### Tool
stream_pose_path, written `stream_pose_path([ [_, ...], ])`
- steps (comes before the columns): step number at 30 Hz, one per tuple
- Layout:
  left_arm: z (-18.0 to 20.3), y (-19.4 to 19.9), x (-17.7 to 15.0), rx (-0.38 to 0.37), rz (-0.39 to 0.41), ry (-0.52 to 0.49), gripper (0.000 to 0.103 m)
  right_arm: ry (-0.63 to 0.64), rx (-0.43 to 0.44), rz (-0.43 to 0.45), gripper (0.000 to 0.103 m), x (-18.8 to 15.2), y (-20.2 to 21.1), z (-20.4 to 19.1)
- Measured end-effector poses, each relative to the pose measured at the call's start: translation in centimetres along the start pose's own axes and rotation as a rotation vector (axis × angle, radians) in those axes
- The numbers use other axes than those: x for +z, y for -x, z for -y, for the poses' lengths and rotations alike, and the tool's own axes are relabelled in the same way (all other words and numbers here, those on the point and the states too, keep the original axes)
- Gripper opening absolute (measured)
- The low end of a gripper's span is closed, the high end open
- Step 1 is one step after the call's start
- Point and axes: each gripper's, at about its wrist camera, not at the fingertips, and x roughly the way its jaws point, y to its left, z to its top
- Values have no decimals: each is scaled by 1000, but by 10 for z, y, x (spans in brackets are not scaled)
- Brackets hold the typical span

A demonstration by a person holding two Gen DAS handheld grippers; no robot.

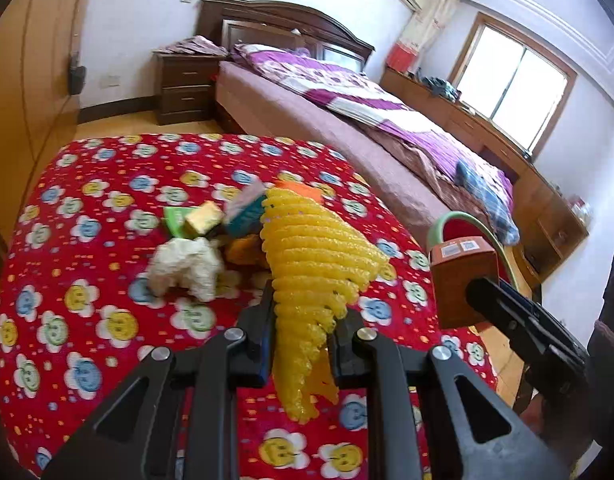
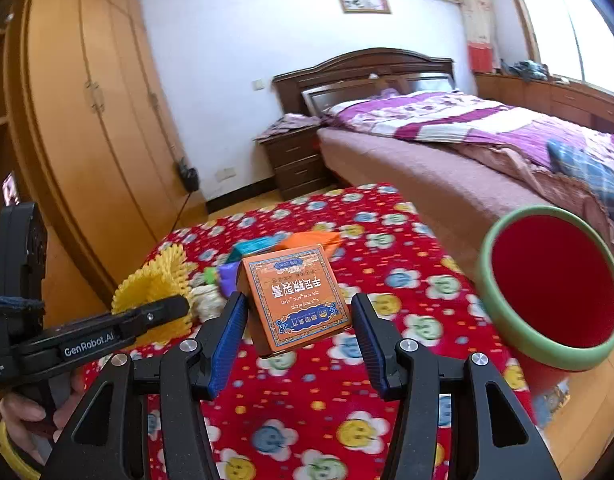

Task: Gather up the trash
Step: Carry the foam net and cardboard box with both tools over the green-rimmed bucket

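Note:
My left gripper (image 1: 307, 316) is shut on a yellow foam fruit net (image 1: 315, 264) and holds it above the red flowered tablecloth (image 1: 87, 320). My right gripper (image 2: 297, 316) is shut on an orange cardboard box (image 2: 297, 300), held by its lower part above the table; the box also shows in the left wrist view (image 1: 463, 280). A red bin with a green rim (image 2: 551, 288) stands at the table's right side, mouth toward me. On the cloth lie a white crumpled tissue (image 1: 185, 266), a green packet (image 1: 175, 220), a gold wrapper (image 1: 205, 218) and a teal box (image 1: 245, 212).
A bed with a purple quilt (image 2: 447, 120) runs along the right. A dark nightstand (image 2: 295, 160) stands beside its headboard. A wooden wardrobe (image 2: 87, 100) fills the left wall. A low cabinet under the window (image 1: 507, 148) lies beyond the bed.

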Motion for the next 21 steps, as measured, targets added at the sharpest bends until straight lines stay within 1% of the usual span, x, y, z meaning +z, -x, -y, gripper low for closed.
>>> stream_pose_path([
  [4, 23, -10, 2, -18, -24, -34, 21, -34, -35, 18, 55, 1, 10, 21],
  [9, 52, -21, 6, -45, -41, -78, 21, -100, -87, 38, 55, 2, 23, 57],
  [16, 101, -47, 11, -97, -66, -160, 21, -178, -162, 50, 55, -1, 36, 105],
  [21, 134, -69, 11, -148, -99, -216, 21, -228, -210, 57, 55, -4, 44, 137],
])
